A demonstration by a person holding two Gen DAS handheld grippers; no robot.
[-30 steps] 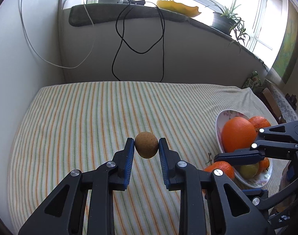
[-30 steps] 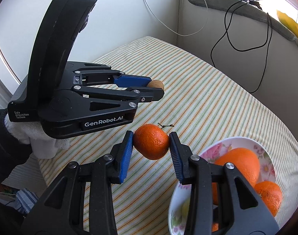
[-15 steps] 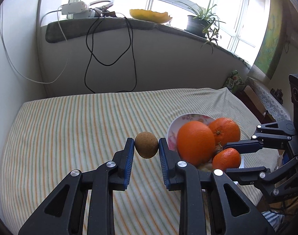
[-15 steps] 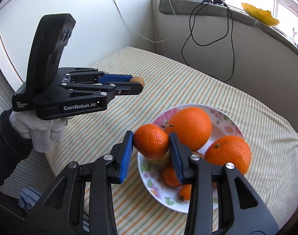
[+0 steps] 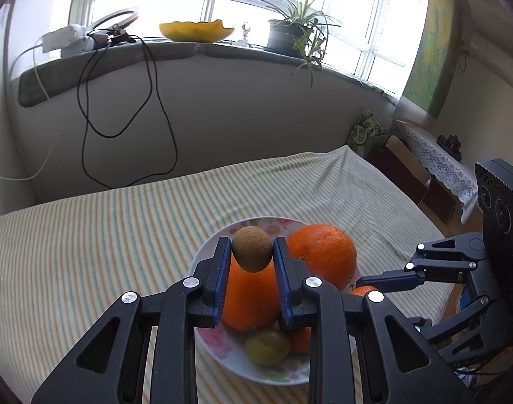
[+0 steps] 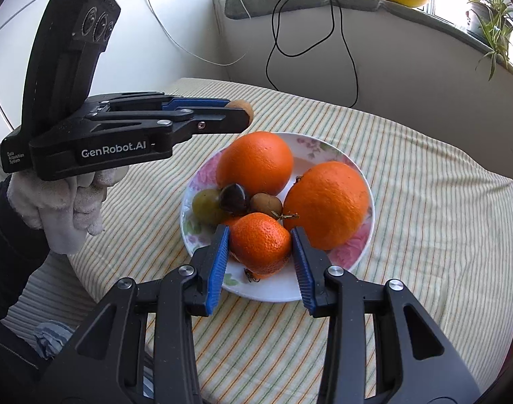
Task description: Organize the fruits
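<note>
My left gripper (image 5: 251,252) is shut on a brown kiwi (image 5: 251,248) and holds it above the flowered plate (image 5: 209,252). In the right wrist view the left gripper (image 6: 239,114) hovers over the plate's far left rim with the kiwi (image 6: 245,109) at its tip. My right gripper (image 6: 260,245) is shut on a small mandarin (image 6: 260,243), low over the near side of the plate (image 6: 276,289). The plate holds two big oranges (image 6: 254,163) (image 6: 327,203), a green plum (image 6: 207,206), a dark fruit (image 6: 234,198) and a second kiwi (image 6: 265,203).
The plate stands on a striped tablecloth (image 6: 424,219). A wall with hanging black cables (image 5: 128,118) lies behind the table. The windowsill carries a yellow bowl (image 5: 195,30) and a potted plant (image 5: 290,33). Boxes and a lace-covered shelf (image 5: 435,168) stand to the right.
Both grippers have moved over the plate with their fruit. The kiwi now hangs above the oranges, and the mandarin has come down to the plate's near side.
</note>
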